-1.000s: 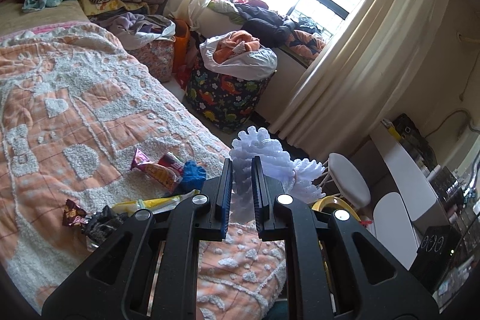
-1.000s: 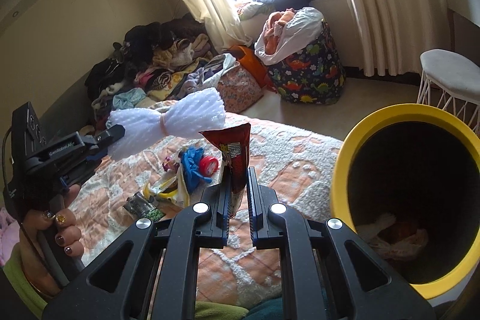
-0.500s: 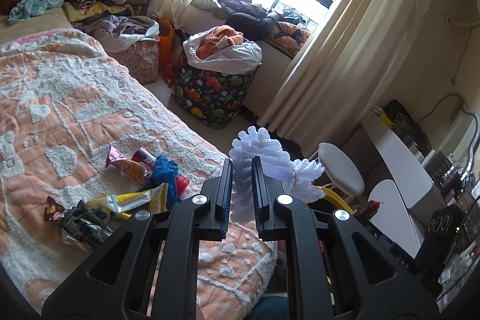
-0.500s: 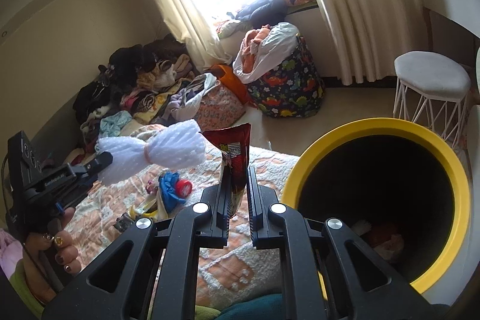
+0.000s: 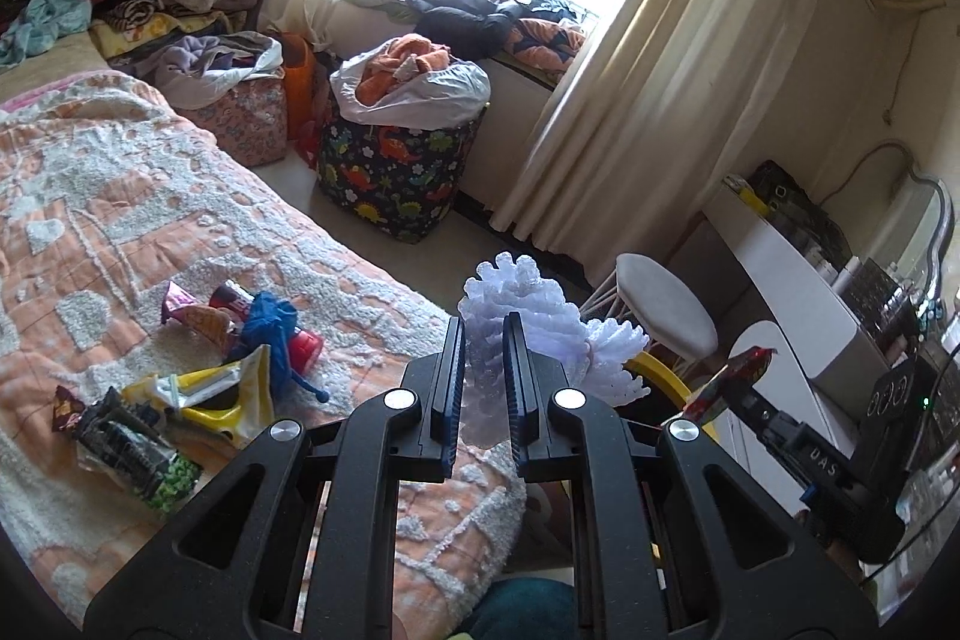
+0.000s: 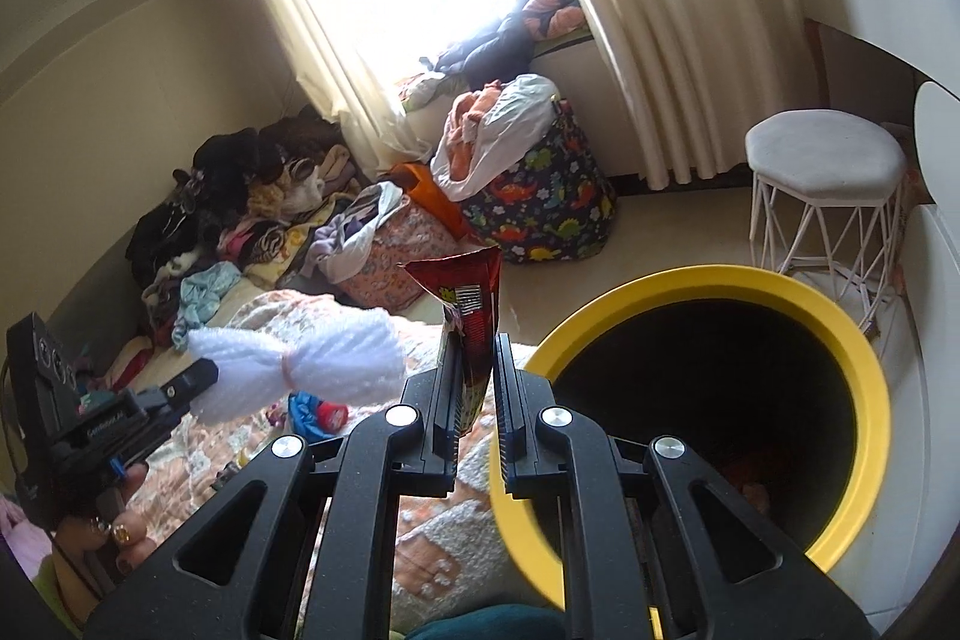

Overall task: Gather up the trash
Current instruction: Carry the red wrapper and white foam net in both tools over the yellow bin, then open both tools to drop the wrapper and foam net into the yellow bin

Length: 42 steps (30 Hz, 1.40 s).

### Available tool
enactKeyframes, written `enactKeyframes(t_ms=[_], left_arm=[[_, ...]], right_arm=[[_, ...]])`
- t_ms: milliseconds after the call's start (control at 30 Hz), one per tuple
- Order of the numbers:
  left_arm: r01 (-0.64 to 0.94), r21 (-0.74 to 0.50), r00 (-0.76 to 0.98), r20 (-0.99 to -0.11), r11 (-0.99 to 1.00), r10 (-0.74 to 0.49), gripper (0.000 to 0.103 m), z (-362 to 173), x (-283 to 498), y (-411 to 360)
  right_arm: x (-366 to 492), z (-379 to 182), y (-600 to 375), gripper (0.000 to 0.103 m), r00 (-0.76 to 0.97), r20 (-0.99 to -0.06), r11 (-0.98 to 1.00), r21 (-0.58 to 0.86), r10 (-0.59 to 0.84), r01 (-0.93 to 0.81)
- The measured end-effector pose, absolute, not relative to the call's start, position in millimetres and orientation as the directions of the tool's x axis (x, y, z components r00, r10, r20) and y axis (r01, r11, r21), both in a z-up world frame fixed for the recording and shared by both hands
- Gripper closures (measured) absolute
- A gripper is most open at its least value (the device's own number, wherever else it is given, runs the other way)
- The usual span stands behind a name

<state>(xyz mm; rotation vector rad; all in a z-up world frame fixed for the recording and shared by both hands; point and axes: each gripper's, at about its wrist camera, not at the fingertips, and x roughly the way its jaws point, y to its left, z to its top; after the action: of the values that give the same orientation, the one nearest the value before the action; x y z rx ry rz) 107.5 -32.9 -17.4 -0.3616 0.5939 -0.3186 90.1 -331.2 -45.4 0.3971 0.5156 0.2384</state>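
Wrapper clamped in right gripper

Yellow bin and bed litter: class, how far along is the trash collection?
Done: some trash lies inside the yellow bin. In hand: left gripper holds white foam netting; right gripper holds a red wrapper. Left: wrappers on the bed.
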Motion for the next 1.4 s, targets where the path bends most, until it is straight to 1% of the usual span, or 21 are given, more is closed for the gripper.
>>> enactKeyframes(t_ms=[667, 1400], left_arm=[[0.28, -0.346, 0.74, -0.515, 0.895, -0.431, 0.095, -27, 103, -81], [0.413, -0.198, 0.679, -0.584, 0.889, -0.445, 0.095, -58, 97, -151]], right_arm=[[85, -45, -375, 0.093, 0.892, -0.407, 0.908, 0.418, 0.195, -0.008], [92, -72, -417, 0.093, 0.894, -0.445, 0.907, 0.397, 0.057, 0.141]])
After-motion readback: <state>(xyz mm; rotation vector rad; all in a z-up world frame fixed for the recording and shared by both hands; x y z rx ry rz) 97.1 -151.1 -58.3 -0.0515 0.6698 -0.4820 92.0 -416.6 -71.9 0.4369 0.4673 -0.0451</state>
